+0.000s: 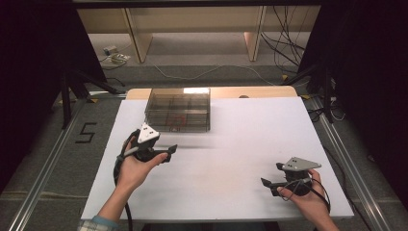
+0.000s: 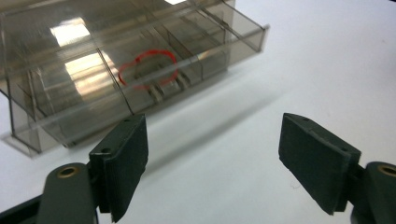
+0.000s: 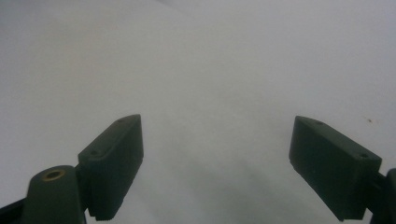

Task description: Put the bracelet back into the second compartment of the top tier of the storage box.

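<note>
A smoky transparent plastic organiser box with inner dividers (image 1: 178,109) stood on the white table (image 1: 231,159), in the upper middle of the high view, near the table's far edge. A thin red loop, perhaps a rubber band (image 1: 176,120), lay in one of its front compartments; in the left gripper view the same loop (image 2: 148,69) showed through the clear walls in the upper left of the frame.

The left gripper (image 1: 169,151) sat in the person's left hand (image 1: 136,168), left of centre in the high view, just in front of the box's near left corner and apart from it. Its jaws stood spread wide with only bare table between them.

The right gripper (image 1: 272,175) sat in the right hand (image 1: 308,199) at the lower right of the high view, well apart from the box. Its jaws were also spread wide, over plain white table, holding nothing.
</note>
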`<action>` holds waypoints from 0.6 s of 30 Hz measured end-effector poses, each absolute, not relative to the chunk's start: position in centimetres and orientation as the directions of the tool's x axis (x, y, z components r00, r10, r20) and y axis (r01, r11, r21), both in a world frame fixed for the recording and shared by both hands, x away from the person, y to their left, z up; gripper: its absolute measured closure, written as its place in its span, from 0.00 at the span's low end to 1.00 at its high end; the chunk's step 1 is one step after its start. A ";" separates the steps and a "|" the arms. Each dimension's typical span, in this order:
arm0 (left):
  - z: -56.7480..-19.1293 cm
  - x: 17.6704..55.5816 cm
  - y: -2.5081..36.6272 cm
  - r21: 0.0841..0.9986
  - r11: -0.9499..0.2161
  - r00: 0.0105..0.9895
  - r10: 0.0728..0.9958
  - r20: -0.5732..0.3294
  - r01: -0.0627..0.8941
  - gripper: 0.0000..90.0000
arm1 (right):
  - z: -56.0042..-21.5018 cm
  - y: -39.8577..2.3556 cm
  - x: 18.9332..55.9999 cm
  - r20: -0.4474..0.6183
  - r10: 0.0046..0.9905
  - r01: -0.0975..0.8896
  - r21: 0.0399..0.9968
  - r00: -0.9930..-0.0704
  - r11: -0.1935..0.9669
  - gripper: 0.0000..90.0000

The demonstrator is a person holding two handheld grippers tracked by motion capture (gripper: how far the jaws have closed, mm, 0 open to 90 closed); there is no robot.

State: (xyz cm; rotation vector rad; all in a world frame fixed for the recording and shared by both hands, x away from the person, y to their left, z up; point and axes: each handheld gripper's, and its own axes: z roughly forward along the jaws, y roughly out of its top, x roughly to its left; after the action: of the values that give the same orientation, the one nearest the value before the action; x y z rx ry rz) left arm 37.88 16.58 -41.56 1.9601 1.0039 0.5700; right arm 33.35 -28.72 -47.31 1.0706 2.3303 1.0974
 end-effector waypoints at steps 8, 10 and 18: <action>-44.4 34.7 18.1 0.836 -0.321 0.577 0.817 0.005 0.446 0.25 | -47.3 -28.6 33.3 0.003 0.755 0.482 0.771 -0.656 0.416 0.20; -44.8 34.1 18.2 0.834 -0.322 0.577 0.817 0.005 0.449 0.26 | -47.3 -28.6 33.3 0.002 0.754 0.481 0.771 -0.657 0.417 0.20; -45.7 33.4 17.3 0.822 -0.343 0.599 0.800 0.003 0.454 0.26 | -47.3 -28.6 33.3 -0.002 0.753 0.477 0.773 -0.658 0.418 0.20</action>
State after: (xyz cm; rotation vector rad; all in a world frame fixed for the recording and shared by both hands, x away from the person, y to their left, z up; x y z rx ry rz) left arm 33.35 17.30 -45.71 1.9909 0.9946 0.5245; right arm 33.34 -28.61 -47.30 1.0575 2.3291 1.1004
